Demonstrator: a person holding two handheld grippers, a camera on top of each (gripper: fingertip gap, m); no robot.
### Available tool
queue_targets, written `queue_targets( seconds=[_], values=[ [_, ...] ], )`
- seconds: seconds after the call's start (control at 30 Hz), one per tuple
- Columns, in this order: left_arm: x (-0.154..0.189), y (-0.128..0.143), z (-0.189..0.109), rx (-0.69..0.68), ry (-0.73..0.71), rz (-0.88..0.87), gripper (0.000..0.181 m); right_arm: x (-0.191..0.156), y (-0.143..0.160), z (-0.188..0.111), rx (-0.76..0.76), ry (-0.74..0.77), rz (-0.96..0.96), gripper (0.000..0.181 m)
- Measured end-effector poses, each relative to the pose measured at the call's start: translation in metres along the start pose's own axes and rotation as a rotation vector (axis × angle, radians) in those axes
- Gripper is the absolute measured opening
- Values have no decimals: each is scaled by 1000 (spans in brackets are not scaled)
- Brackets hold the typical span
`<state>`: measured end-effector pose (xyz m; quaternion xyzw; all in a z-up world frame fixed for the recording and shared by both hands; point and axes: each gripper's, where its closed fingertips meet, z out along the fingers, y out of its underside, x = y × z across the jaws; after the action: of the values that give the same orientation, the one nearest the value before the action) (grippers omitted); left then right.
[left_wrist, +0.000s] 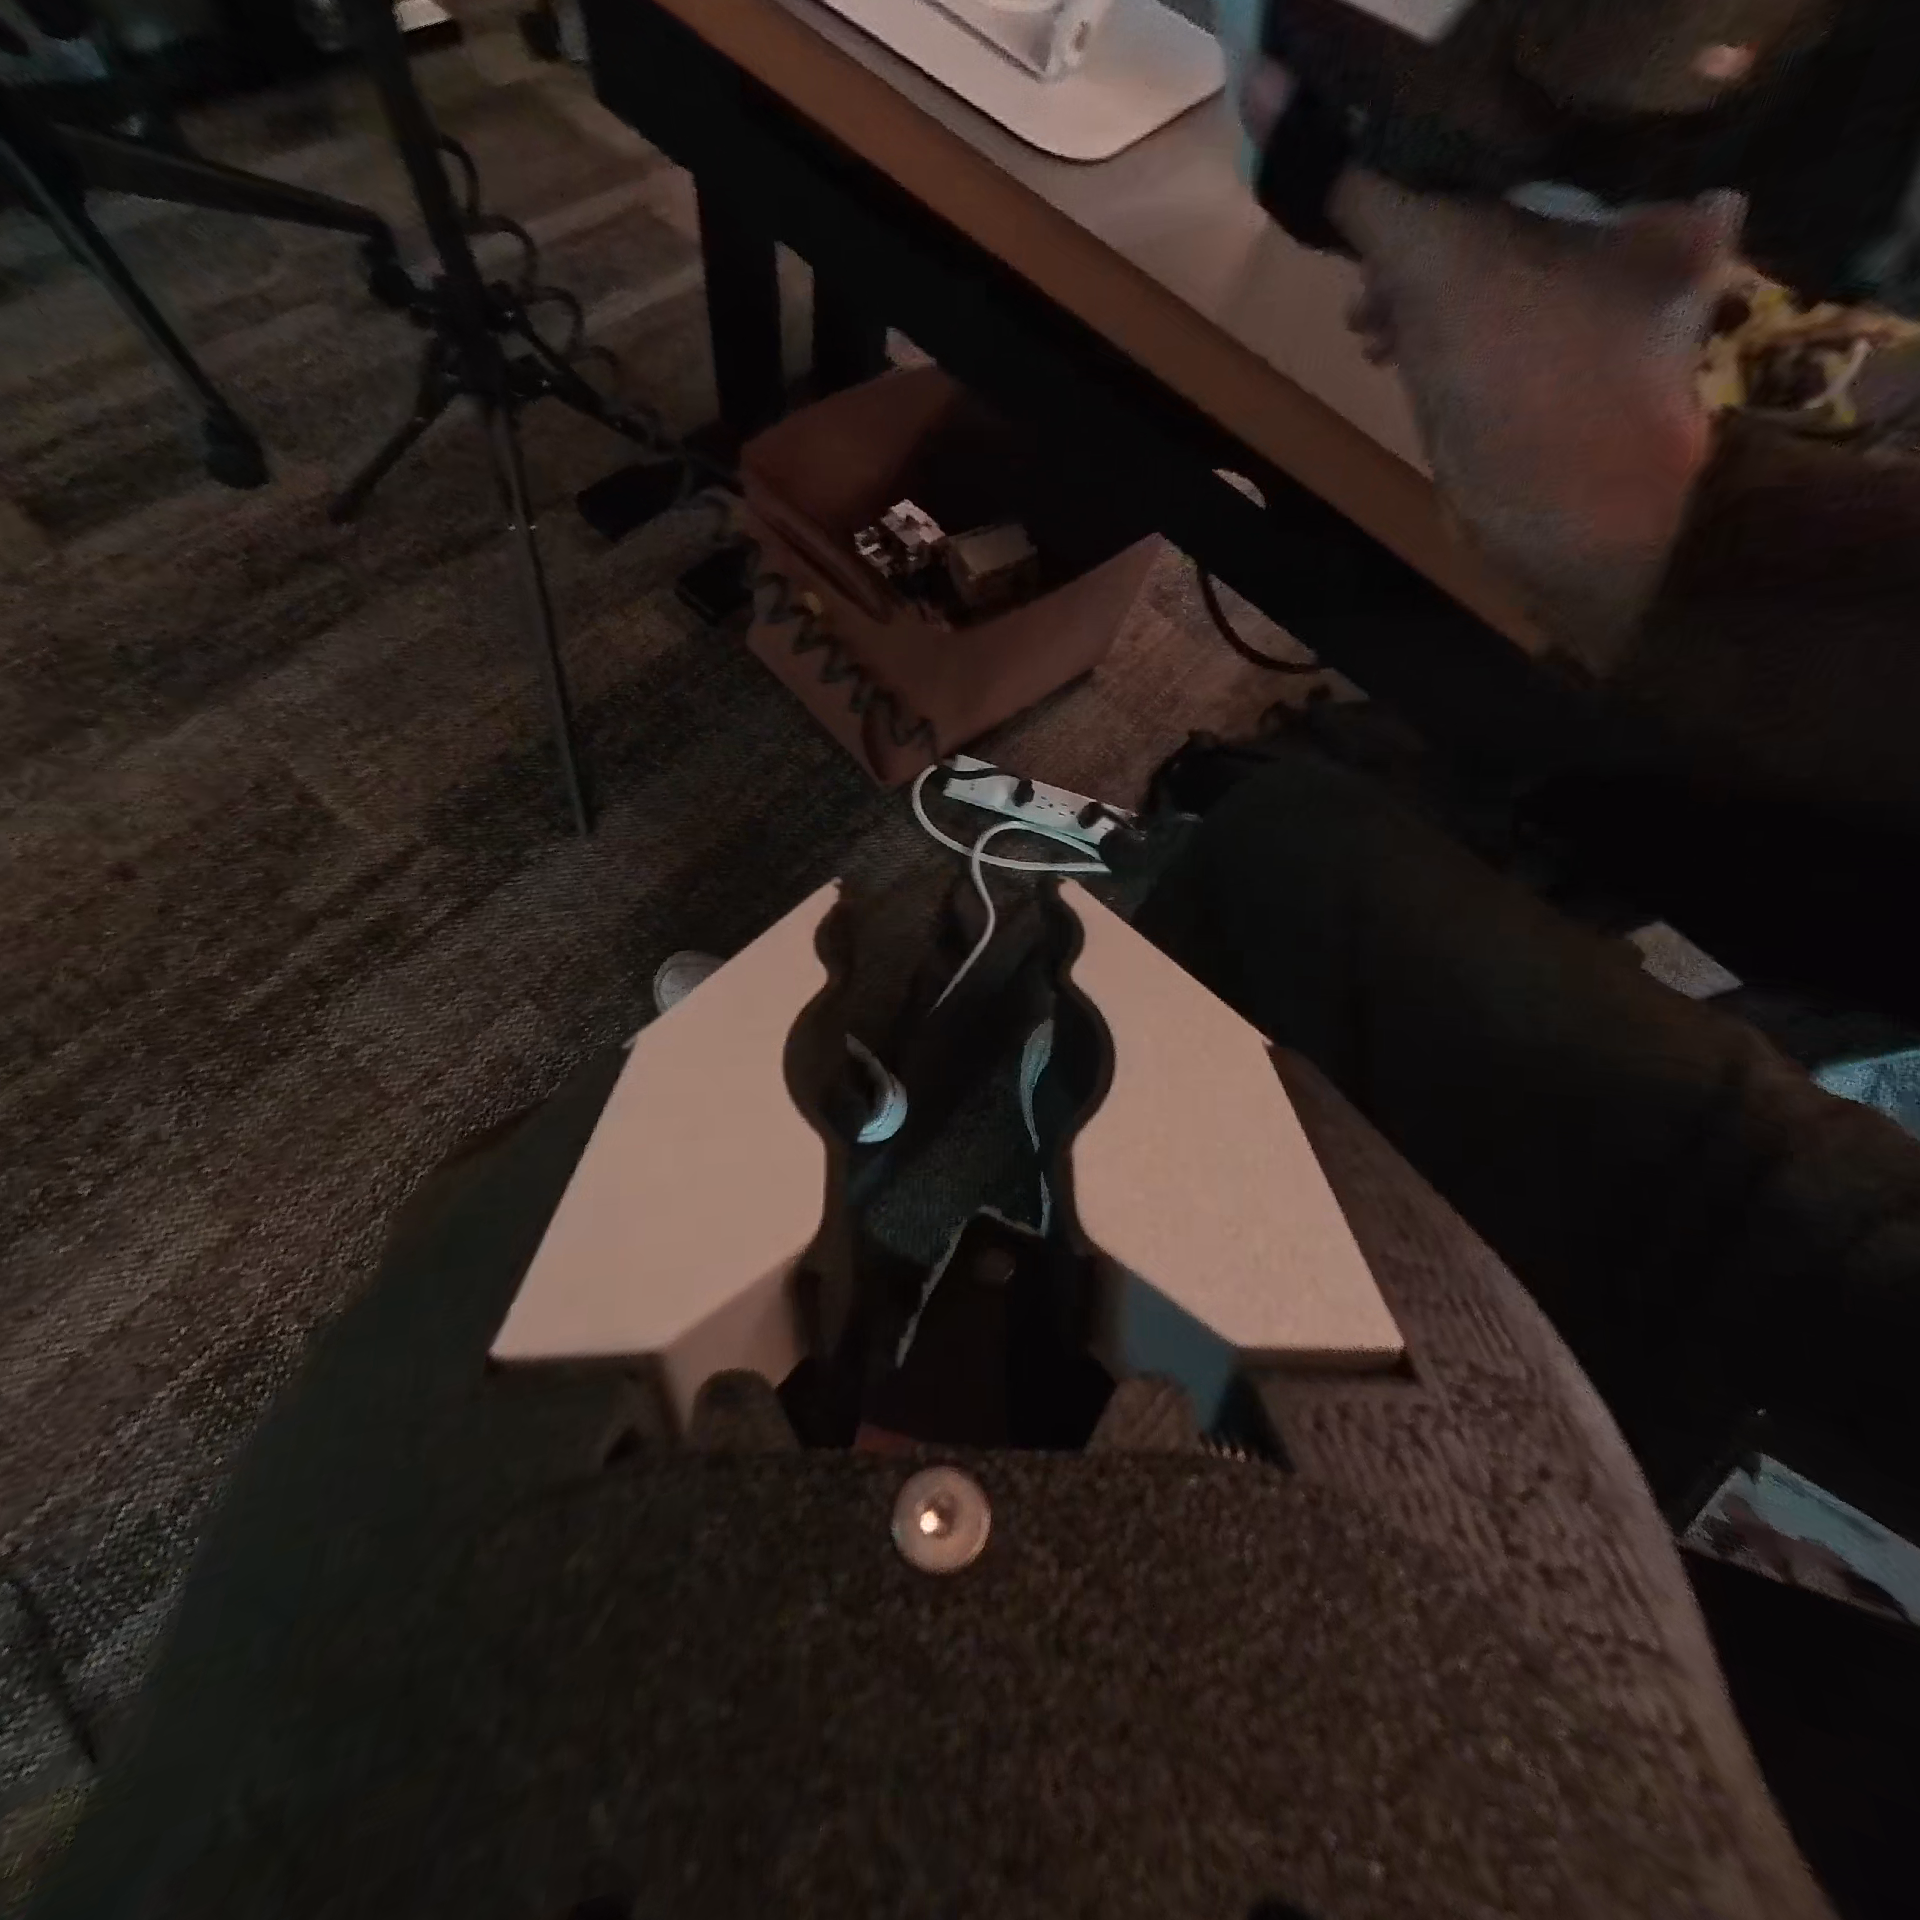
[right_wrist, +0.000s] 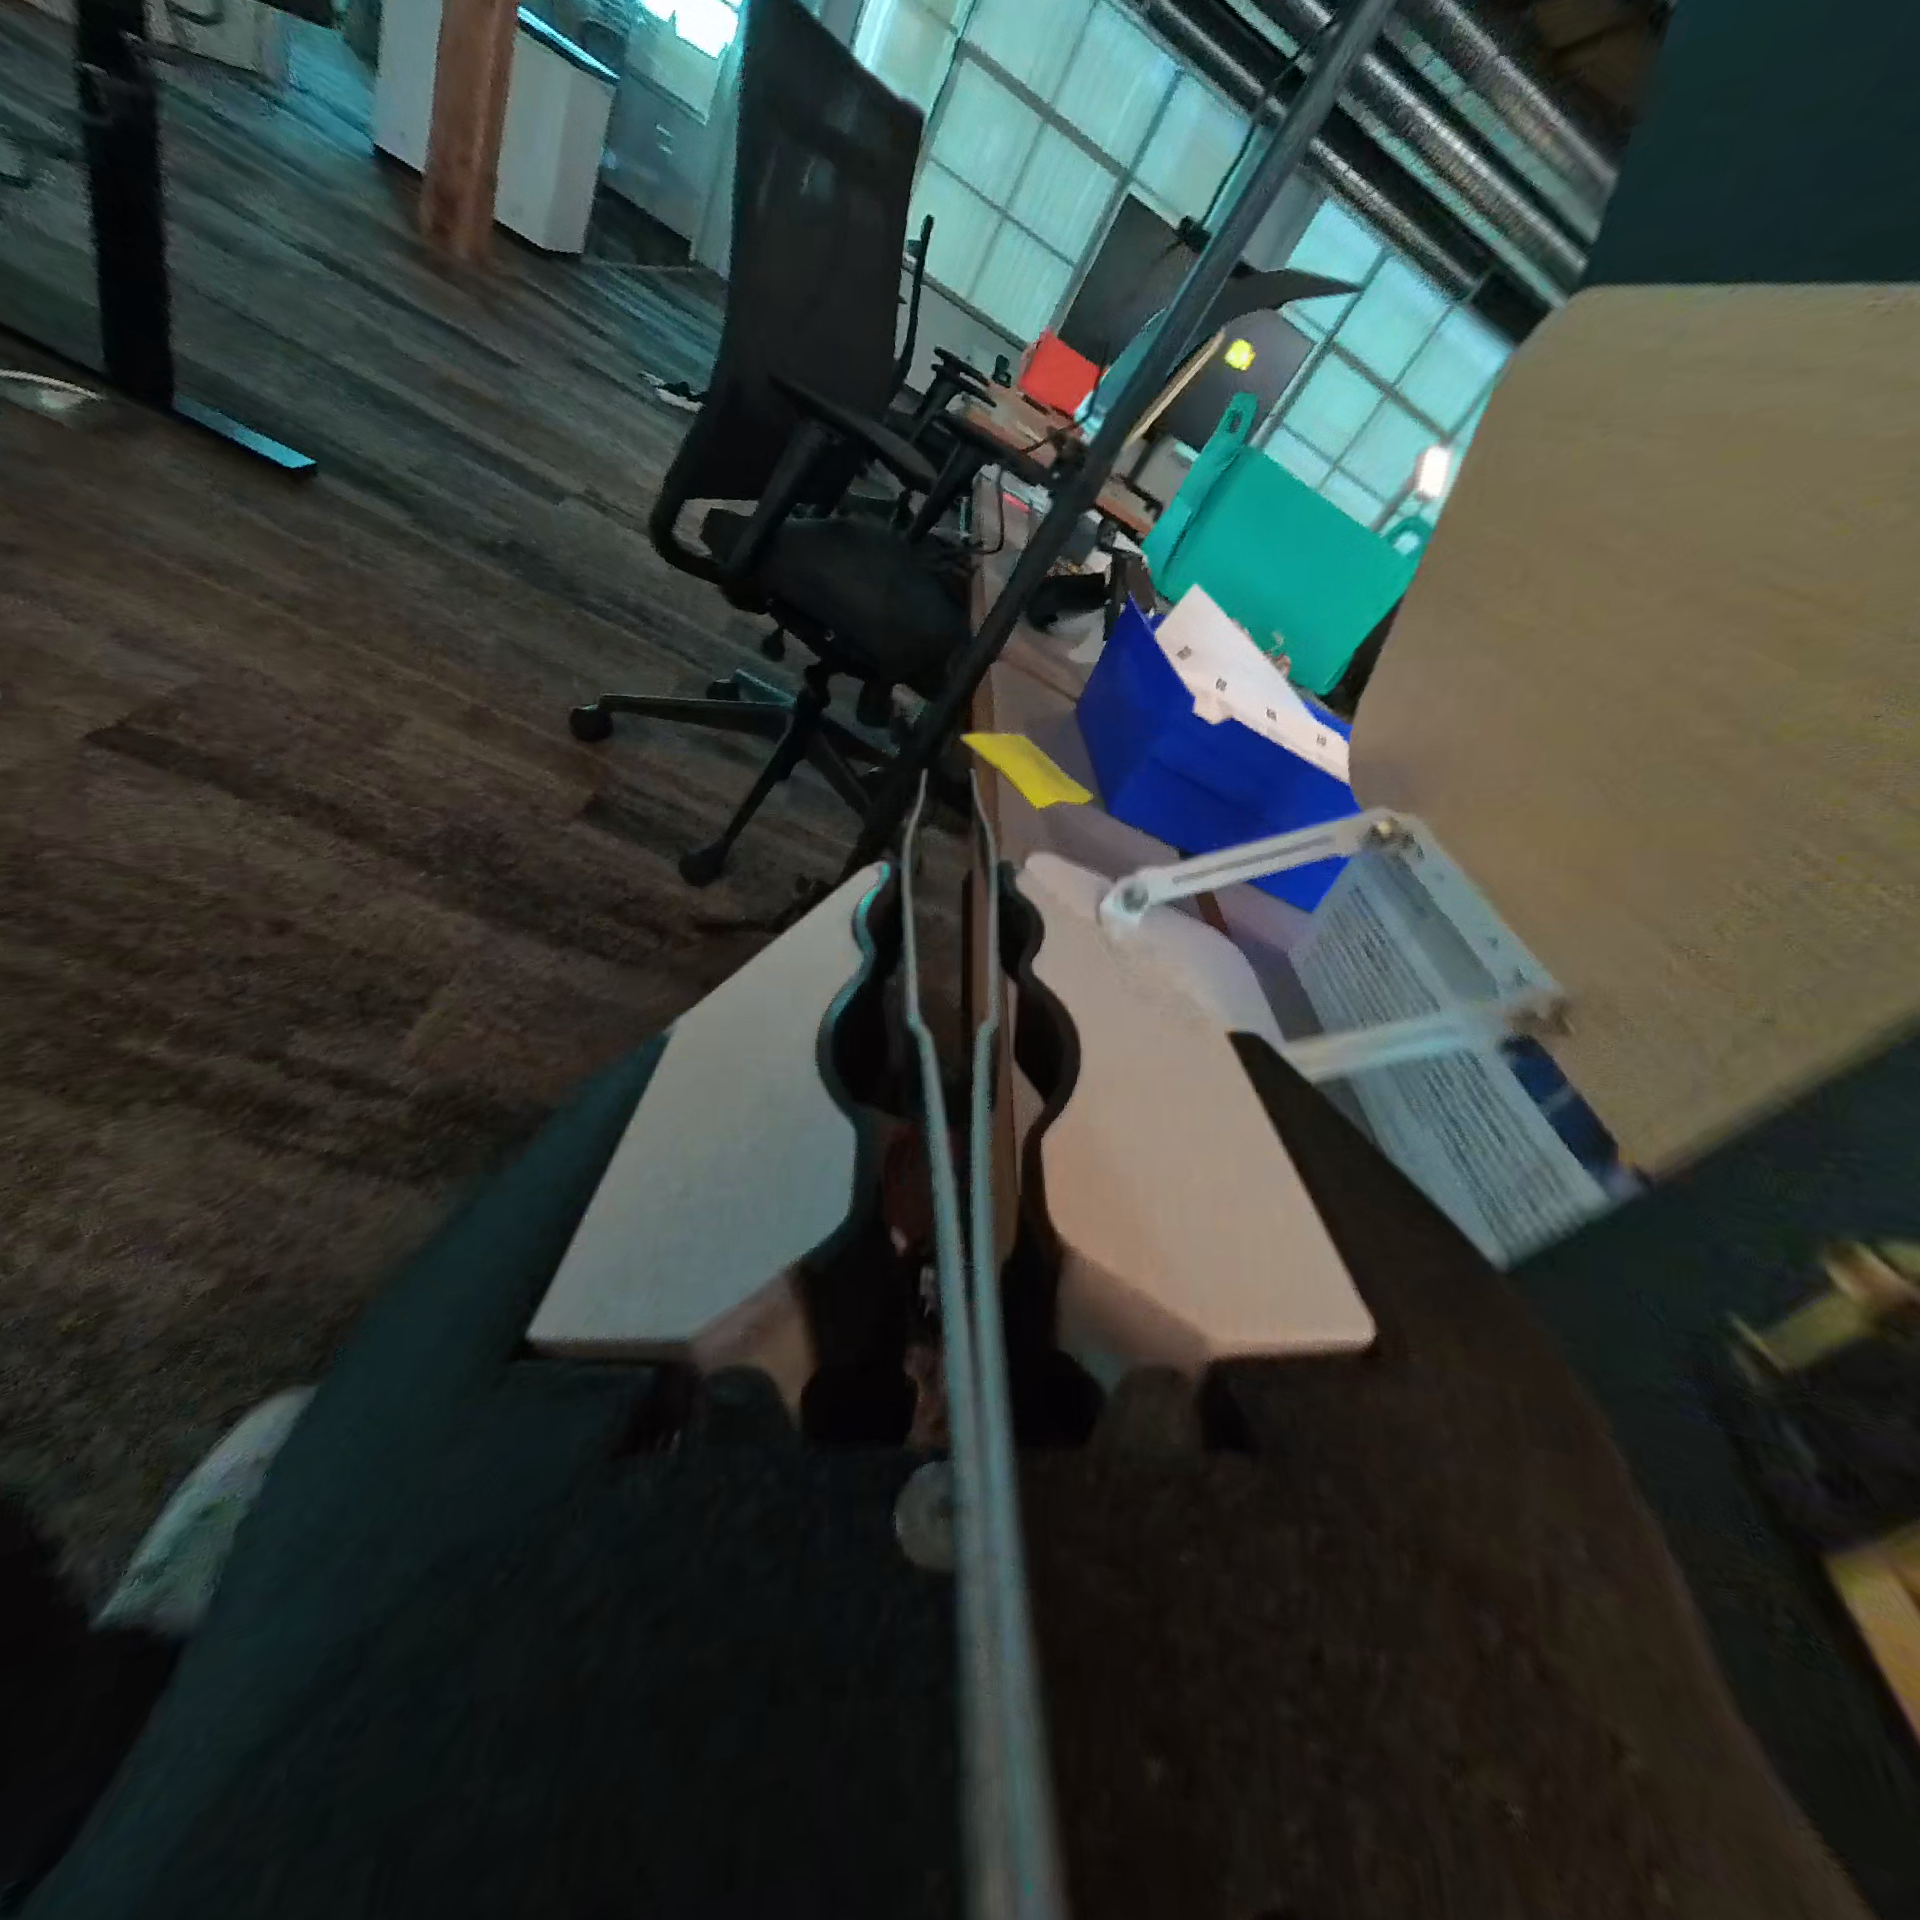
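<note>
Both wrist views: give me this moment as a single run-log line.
left gripper: open, empty, over carpet near power strip | right gripper: shut on metal tweezers, pointing past table edge toward office chair

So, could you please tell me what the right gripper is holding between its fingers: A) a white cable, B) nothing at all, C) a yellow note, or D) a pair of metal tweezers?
D: in the right wrist view, the right gripper is closed on a pair of thin metal tweezers, whose two tips point forward past the fingers.
</note>
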<state>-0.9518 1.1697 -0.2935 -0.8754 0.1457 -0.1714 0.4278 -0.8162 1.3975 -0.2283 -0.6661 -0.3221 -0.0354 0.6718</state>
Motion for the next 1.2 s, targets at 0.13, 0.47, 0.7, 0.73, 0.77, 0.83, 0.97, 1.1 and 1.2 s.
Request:
queue_targets(
  seconds=[0.13, 0.47, 0.7, 0.73, 0.77, 0.83, 0.97, 1.1, 1.2],
  values=[
    [-27, 2, -3, -3, -49, -28, 35, -4, 7, 95, -5, 35, 8, 17],
    [-79, -1, 8, -20, -135, -49, 35, -10, 56, 236, -102, 100, -163, 17],
    [-97, 2, 23, -47, -126, -92, 35, -9, 67, 260, -103, 74, -237, 16],
    [-98, 2, 24, -50, -126, -93, 35, -8, 68, 262, -105, 79, -247, 16],
    [-100, 1, 25, -50, -127, -93, 35, -6, 67, 262, -101, 86, -255, 16],
    [-102, 0, 26, -51, -132, -91, 35, -2, 65, 262, -95, 92, -256, 12],
    [-104, -2, 27, -48, -136, -89, 35, 0, 61, 258, -94, 81, -255, 9],
    [-102, -3, 27, -50, -138, -79, 35, 3, 48, 250, -55, 39, -217, 6],
    [-97, -5, 25, -45, -130, -71, 35, 7, 32, 238, -19, 17, -183, 6]
  ],
)
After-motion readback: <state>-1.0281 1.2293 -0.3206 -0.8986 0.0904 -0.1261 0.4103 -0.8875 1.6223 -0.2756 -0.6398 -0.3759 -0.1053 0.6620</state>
